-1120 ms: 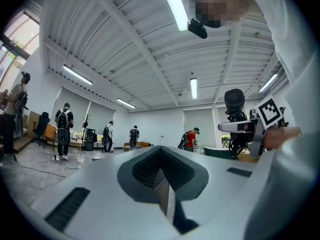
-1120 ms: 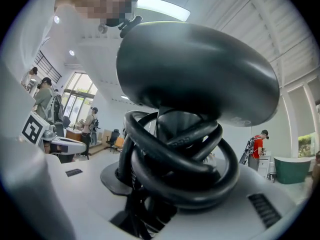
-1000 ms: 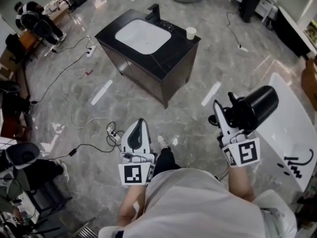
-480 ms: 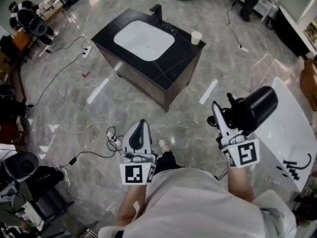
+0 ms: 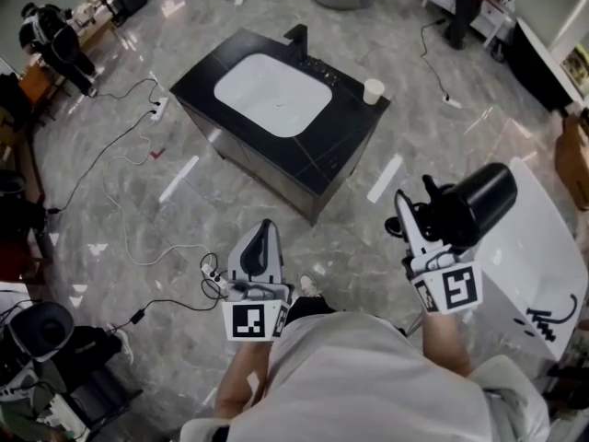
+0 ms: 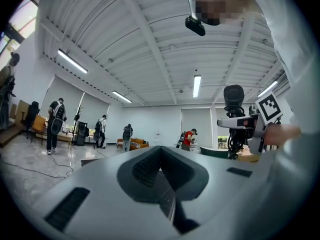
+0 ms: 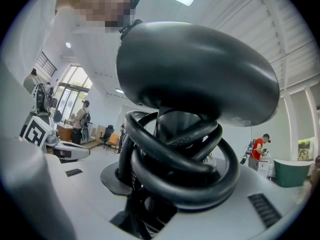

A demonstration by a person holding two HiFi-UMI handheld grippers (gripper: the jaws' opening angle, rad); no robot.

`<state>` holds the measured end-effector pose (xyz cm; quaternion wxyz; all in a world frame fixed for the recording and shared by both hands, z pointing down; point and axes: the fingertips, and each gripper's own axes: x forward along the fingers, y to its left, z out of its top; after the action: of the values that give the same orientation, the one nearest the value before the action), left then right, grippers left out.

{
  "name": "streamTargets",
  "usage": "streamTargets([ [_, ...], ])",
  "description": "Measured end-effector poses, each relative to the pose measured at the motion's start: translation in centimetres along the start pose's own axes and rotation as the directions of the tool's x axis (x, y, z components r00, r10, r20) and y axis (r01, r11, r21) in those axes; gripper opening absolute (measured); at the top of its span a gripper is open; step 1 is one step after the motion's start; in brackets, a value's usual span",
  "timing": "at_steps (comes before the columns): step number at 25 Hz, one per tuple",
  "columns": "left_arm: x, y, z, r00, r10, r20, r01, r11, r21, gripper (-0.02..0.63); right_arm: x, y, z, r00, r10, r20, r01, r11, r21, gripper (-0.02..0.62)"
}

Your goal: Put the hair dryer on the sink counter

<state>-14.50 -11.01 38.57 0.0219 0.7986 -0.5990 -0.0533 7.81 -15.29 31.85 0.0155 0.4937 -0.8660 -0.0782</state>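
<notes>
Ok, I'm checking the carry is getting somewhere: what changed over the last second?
The sink counter and the cup on it have slid lower and rightward in the head view: the person has apparently stepped closer. Unchanged: the right gripper holds the hair dryer, the left gripper stays shut and empty.

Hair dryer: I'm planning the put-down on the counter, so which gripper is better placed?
Right: the right gripper is shut on the hair dryer; the left gripper is shut and empty. The counter lies ahead of both.
</notes>
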Motion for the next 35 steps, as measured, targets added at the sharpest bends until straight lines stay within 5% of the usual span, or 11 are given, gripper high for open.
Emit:
streamTargets([
  [14, 3.6, 5.5, -1.6, 0.999, 0.001, -0.041, -0.002, 1.000, -0.028, 0.000, 6.3, 1.3, -1.7, 1.000, 0.007, -0.027, -0.006, 1.000, 0.017, 0.212],
  [35, 6.0, 6.0, -1.9, 0.998, -0.050, -0.036, 0.048, 0.998, -0.047, 0.000, 7.4, 0.6, -1.6, 0.999, -0.029, -0.045, 0.029, 1.000, -0.013, 0.212],
])
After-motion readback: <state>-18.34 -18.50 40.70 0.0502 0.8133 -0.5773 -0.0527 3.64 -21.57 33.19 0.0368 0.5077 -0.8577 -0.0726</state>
